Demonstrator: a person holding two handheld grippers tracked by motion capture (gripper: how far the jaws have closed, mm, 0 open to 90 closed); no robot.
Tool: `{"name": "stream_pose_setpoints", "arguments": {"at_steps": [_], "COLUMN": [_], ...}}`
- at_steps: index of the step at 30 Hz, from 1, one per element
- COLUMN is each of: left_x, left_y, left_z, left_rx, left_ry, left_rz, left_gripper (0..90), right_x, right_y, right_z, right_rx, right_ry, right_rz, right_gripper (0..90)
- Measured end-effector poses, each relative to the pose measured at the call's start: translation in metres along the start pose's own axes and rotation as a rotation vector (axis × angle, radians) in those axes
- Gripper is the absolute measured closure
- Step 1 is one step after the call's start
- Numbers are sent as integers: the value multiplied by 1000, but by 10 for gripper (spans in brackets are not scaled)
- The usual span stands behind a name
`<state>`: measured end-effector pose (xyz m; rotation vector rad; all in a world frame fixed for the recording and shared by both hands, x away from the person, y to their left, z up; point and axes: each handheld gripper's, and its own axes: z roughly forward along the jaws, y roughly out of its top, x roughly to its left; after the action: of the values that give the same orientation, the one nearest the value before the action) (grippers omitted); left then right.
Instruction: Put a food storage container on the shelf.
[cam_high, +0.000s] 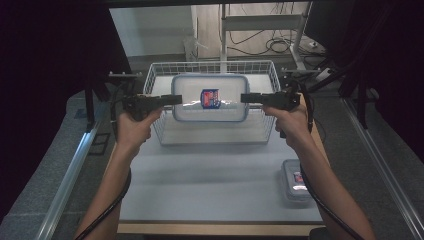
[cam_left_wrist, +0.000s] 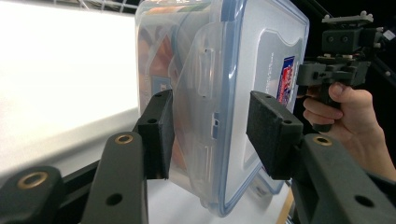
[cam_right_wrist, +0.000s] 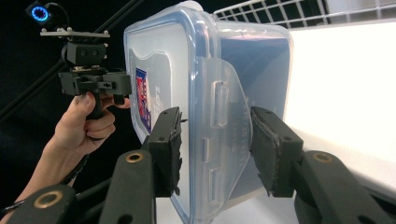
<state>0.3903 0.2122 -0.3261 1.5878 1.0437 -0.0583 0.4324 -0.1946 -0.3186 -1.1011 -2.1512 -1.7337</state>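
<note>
A clear plastic container with a blue-sealed lid and a red-and-blue label hangs level above the white wire basket. My left gripper is shut on its left end and my right gripper is shut on its right end. In the left gripper view the pads clamp the container across lid and base at the side latch. The right gripper view has the same hold on the opposite latch of the container, with the other hand and its gripper beyond.
A smaller lidded container lies on the table at the front right, under my right forearm. The basket stands at the table's far edge. Dark curtains flank both sides, and metal rails run along the table's left and right.
</note>
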Motion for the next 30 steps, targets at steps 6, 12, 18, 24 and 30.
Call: {"name": "stream_pose_setpoints", "arguments": {"at_steps": [6, 12, 18, 24, 30], "left_x": [8, 17, 26, 29, 29], "left_y": [16, 26, 33, 36, 32], "left_z": [11, 20, 29, 30, 32], "left_rx": [-3, -5, -5, -10, -39], "left_ry": [2, -6, -2, 7, 12], "left_rz": [-19, -35, -62, -77, -65], "left_gripper": [526, 526, 525, 524, 514], "right_x": [-12, -19, -32, -38, -40], "right_y": [17, 28, 39, 41, 42], "right_z": [3, 5, 11, 14, 17], "right_rx": [-15, -23, -32, -37, -54], "right_ry": [-14, -25, -43, -35, -50], "right_rz": [23, 41, 79, 100, 105], "right_gripper": [547, 546, 541, 541, 526]}}
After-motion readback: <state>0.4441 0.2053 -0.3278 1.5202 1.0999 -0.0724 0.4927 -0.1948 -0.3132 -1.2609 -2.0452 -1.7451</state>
